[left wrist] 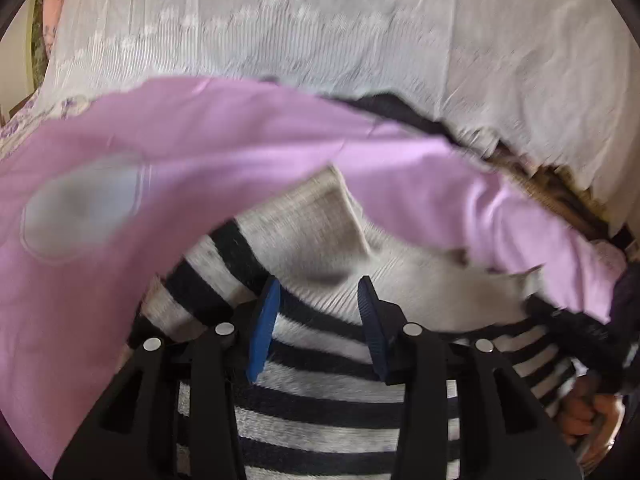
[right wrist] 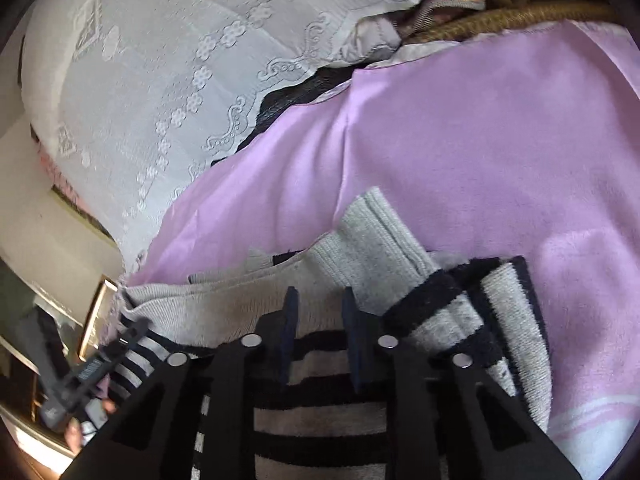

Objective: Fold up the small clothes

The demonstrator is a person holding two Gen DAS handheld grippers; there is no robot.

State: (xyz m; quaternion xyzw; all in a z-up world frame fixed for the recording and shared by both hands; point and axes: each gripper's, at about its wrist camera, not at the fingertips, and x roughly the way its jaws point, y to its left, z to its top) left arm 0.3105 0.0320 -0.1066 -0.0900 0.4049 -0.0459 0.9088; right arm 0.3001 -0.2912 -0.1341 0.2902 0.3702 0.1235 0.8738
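Note:
A small grey knit sweater with black stripes [left wrist: 320, 392] lies on a lilac blanket [left wrist: 200, 140]. One striped sleeve [left wrist: 224, 264] is folded in over the plain grey upper part [left wrist: 400, 280]. My left gripper [left wrist: 318, 296] is open just above the striped body, blue pads apart. In the right wrist view the same sweater [right wrist: 328, 420] lies under my right gripper [right wrist: 318, 304], which is open with dark pads apart. A striped sleeve [right wrist: 480, 320] lies folded at its right, a grey ribbed cuff [right wrist: 380, 236] beyond it.
A white embossed bedspread [left wrist: 320, 20] covers the bed beyond the blanket [right wrist: 480, 140]. A brown bag with a rope handle [right wrist: 520, 12] and dark cloth [right wrist: 296, 96] lie at the blanket's far edge. The other hand-held gripper shows at lower left [right wrist: 92, 372].

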